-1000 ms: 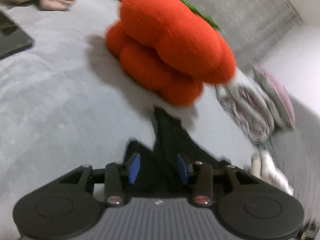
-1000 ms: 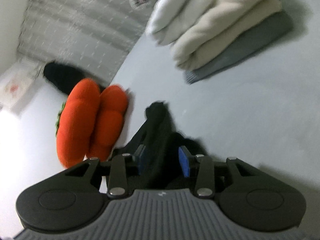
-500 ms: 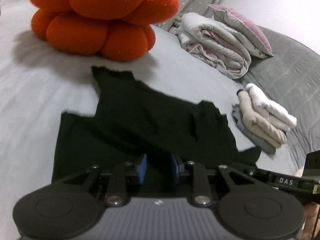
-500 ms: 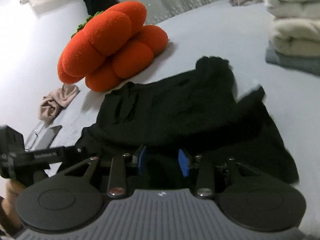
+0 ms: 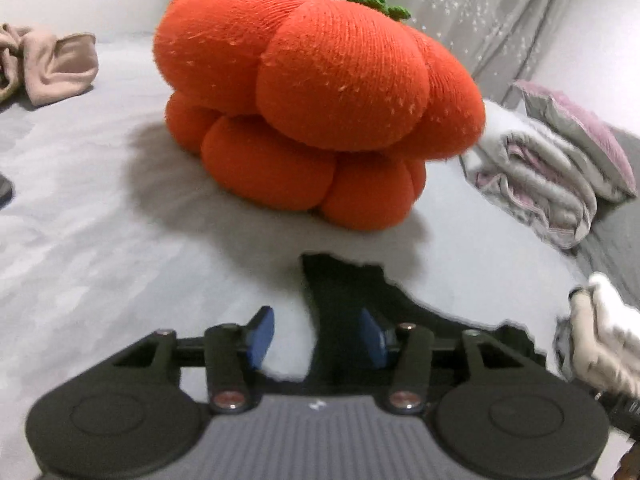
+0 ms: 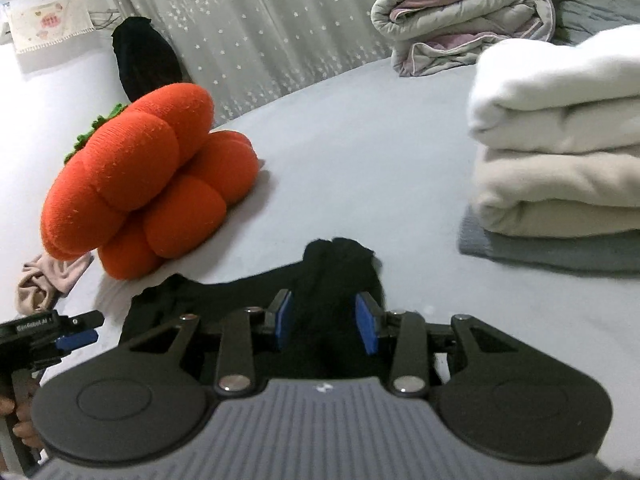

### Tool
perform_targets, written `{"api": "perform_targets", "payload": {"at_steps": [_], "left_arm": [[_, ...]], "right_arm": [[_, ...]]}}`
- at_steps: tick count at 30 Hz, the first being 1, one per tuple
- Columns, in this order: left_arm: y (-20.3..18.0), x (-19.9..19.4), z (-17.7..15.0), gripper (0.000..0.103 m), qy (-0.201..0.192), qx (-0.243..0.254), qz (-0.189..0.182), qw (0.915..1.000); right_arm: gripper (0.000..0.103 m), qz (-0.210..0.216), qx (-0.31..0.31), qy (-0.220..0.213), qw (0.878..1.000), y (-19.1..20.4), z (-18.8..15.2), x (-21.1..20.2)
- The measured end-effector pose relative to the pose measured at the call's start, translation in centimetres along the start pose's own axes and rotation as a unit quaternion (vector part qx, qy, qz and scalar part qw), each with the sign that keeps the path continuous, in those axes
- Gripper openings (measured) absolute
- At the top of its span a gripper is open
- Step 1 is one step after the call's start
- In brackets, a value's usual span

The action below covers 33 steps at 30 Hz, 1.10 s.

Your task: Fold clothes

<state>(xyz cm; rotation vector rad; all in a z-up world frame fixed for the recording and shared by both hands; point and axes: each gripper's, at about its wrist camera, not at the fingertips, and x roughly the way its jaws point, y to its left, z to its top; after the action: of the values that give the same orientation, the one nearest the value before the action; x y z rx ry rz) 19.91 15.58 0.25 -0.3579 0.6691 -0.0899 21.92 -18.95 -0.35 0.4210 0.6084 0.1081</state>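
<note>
- While the black garment (image 5: 348, 304) lies on the grey bed (image 5: 100, 240), the left gripper (image 5: 312, 336) sits low over its edge with jaws spread; one blue pad (image 5: 259, 334) is over bare sheet, the other over cloth.
- From the right wrist view, the right gripper (image 6: 325, 323) also has its jaws spread, straddling a raised black fold (image 6: 336, 272); whether the pads touch the cloth I cannot tell.
- Just beyond the garment stands an orange pumpkin cushion (image 5: 316, 92) with a green top, near but apart from the cloth.
- To the right rests a stack (image 6: 560, 152) of folded white, cream and grey clothes.
- Further back lies a rolled quilt (image 6: 464, 12), with a pink pillow (image 5: 580, 128) by it.
- At far left sits a crumpled beige cloth (image 5: 52, 64).
</note>
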Motion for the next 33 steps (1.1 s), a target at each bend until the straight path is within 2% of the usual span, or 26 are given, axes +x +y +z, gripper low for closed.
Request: {"api": "perform_targets", "payload": {"at_steps": [4,10,14,18,22,24,26,28,29,30,31,32,33], "left_arm": [[2.0,-2.8,-1.6,0.054,0.014,-0.025,0.005,0.9996],[5.2,-7.6,-4.3,0.057,0.034,-0.12,-0.009,0.9921],[7.1,-10.0,-6.7,0.06,0.063,-0.185,-0.023,0.9804],[8.1,-10.0,-9.7,0.06,0.091,-0.257,-0.072,0.9595],[6.7,-9.1,-11.2,0.059,0.047,-0.282,-0.073,0.9556],[6.2,-8.6,-11.9,0.058,0.018,-0.304,-0.069,0.9498],[5.3,-8.2,-12.3,0.057,-0.011,-0.304,-0.056,0.9509],[4.3,-7.9,-12.6,0.054,-0.039,-0.298,-0.041,0.953],[3.7,-7.7,-12.7,0.054,-0.049,-0.289,-0.031,0.9554],[3.0,-7.3,-12.8,0.05,-0.057,-0.275,-0.02,0.9595],[2.3,-7.0,-12.8,0.045,-0.065,-0.261,-0.009,0.9632],[1.9,-6.8,-12.7,0.015,-0.067,-0.252,0.001,0.9655],[1.8,-6.8,-12.4,0.004,-0.062,-0.25,0.009,0.9663]], "right_arm": [[0.04,0.003,0.021,0.012,1.0,-0.7,-0.8,-2.2],[0.041,-0.004,0.066,0.025,0.998,-1.7,-2.0,-6.6],[0.045,-0.01,0.107,0.04,0.993,-2.6,-3.8,-9.4],[0.045,0.004,0.164,0.061,0.985,-3.4,-6.1,-10.4],[0.045,0.022,0.219,0.079,0.972,-3.5,-8.1,-9.3],[0.045,0.029,0.246,0.061,0.967,-3.7,-8.8,-8.2],[0.044,0.034,0.279,0.036,0.959,-4.2,-9.1,-7.5],[0.038,0.031,0.298,0.015,0.954,-4.6,-9.1,-6.7],[0.031,0.028,0.305,0.006,0.952,-4.7,-9.0,-6.3],[0.023,0.024,0.308,-0.001,0.951,-4.7,-9.0,-5.9],[0.019,0.018,0.304,-0.005,0.953,-4.7,-8.9,-5.5],[0.012,0.012,0.296,-0.007,0.955,-4.5,-8.9,-5.1],[0.009,0.008,0.286,-0.008,0.958,-4.5,-8.9,-5.0]]}}
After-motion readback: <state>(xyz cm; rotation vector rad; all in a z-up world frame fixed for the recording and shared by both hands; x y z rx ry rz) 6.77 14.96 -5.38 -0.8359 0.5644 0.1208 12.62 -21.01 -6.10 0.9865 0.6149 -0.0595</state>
